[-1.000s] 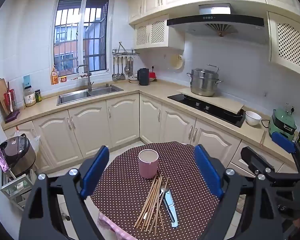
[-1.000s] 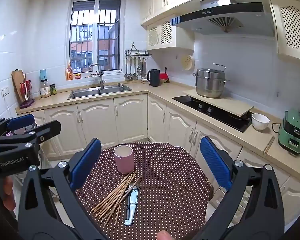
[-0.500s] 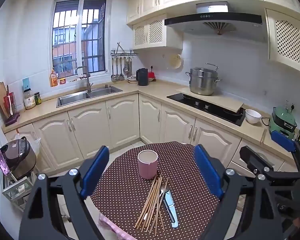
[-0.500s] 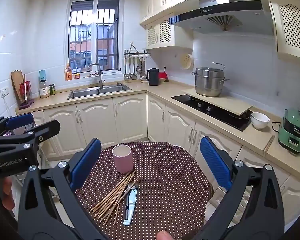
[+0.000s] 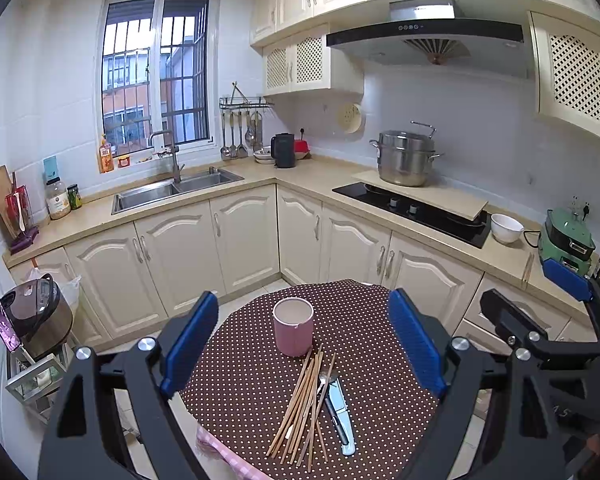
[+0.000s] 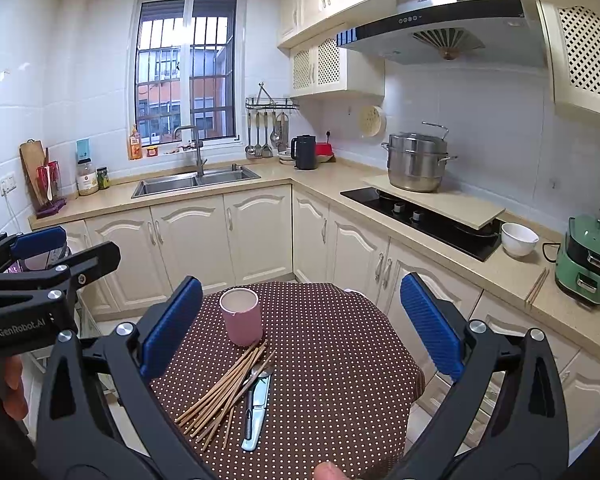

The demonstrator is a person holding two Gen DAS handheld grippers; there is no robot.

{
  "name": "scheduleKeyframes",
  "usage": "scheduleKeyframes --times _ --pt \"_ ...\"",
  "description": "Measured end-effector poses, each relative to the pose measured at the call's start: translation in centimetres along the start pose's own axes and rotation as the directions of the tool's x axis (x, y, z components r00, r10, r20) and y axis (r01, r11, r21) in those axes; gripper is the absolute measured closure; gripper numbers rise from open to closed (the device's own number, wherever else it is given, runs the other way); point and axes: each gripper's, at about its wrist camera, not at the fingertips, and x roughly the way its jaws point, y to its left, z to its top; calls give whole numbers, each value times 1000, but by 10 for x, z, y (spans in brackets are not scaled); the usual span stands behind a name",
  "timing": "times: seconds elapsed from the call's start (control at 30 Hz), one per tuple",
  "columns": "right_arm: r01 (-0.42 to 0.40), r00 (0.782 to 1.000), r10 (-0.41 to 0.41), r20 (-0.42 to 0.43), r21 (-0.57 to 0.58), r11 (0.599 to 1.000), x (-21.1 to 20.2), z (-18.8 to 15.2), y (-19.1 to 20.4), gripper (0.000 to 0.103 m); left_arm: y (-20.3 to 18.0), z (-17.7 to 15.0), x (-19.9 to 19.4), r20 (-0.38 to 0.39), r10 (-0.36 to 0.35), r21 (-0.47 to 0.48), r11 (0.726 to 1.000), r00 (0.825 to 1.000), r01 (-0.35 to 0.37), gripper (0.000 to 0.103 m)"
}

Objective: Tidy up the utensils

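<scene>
Both grippers, left gripper (image 5: 302,336) and right gripper (image 6: 300,316), level above table (image 6: 340,360) (jaws wide).

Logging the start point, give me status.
Left tool and right tool open, empty. Chopsticks and utensils loose beside pink cup, none inside. Nothing in the way.

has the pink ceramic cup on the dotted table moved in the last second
No. The pink ceramic cup stands at the same spot on the brown dotted tablecloth, its base just beyond the tips of the wooden chopsticks.
</scene>
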Motion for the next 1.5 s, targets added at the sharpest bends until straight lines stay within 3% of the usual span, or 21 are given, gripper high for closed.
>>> scheduleKeyframes --times 1.5 --pt "-7 1000 7 -4 16 1000 5 -2 -10 6 -21 3 7 11 -2 -1 1000 1000 2 18"
